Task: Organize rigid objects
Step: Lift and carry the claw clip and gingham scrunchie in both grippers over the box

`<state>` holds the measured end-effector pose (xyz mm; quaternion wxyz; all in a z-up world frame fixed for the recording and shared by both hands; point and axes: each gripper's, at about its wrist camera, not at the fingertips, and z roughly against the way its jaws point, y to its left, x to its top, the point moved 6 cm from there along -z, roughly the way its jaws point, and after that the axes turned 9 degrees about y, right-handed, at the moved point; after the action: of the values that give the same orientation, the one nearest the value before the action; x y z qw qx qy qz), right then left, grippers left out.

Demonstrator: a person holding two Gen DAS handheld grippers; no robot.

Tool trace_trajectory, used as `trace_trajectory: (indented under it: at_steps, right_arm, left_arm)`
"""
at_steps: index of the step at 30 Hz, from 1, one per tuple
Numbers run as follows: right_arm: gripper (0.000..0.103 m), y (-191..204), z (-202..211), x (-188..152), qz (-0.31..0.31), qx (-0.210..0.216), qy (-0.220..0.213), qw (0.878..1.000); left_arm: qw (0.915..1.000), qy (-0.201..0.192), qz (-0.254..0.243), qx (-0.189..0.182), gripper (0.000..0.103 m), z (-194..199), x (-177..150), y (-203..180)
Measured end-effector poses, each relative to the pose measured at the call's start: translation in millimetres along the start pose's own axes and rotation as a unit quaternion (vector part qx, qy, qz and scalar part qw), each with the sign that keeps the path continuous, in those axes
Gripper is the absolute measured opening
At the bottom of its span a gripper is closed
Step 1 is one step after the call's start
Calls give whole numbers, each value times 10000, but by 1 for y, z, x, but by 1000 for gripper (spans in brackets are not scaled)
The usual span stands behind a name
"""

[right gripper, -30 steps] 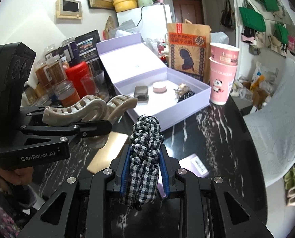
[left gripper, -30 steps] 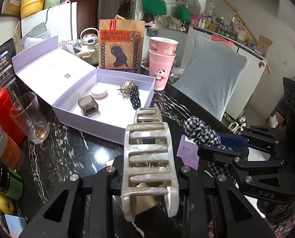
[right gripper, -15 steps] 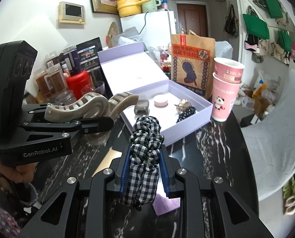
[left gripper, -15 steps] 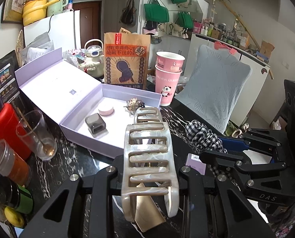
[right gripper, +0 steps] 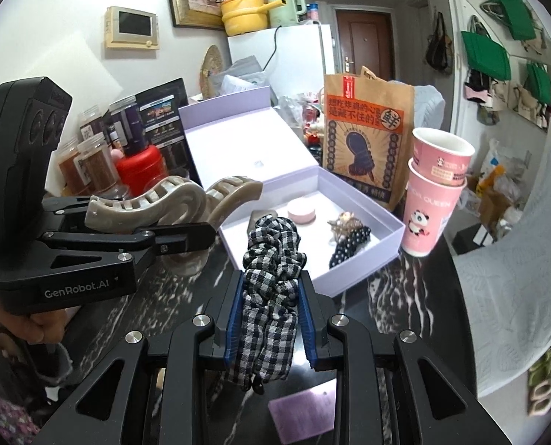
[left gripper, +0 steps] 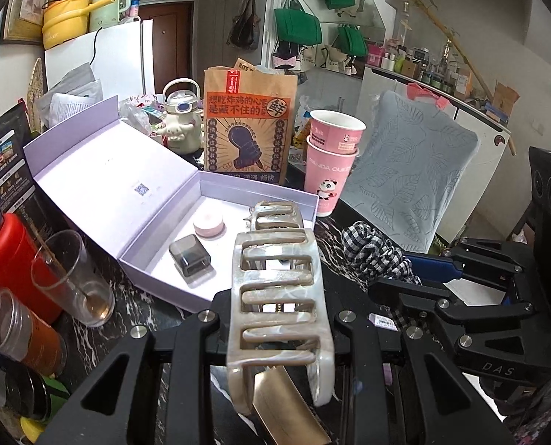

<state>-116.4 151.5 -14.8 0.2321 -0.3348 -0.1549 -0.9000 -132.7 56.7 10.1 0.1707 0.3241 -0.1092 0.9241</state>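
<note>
Both grippers' fingers point(right gripper: 306, 319) clamped (tilted down)

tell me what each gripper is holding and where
Left gripper: beige marbled claw hair clip, clamped across its sides. Right gripper: black-and-white checked fabric scrunchie, pinched mid-length.

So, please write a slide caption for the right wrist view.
Right tongs grip a checkered scrunchie before the open lilac box; left tongs hold a beige hair claw.

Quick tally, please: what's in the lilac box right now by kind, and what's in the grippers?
Round pink compact: 1
Smoky grey translucent case: 1
Black polka-dot hair accessory with gold ornament: 1
Held, beige marbled claw clip: 1
Held, black-and-white gingham scrunchie: 1
Total: 5
</note>
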Motion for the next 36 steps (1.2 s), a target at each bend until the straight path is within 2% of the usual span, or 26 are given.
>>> trace_trajectory:
  at_steps: [14,36]
  right_arm:
    - [27,-16,-24,41,-18,-91,-69,9999]
    - [27,-40,-66,104,172,-145,-171,9996]
  left_arm:
    - [9999,-74,-63,47,28,-18,40,25]
    - [9989,-61,-224,395,28,-56,97,63]
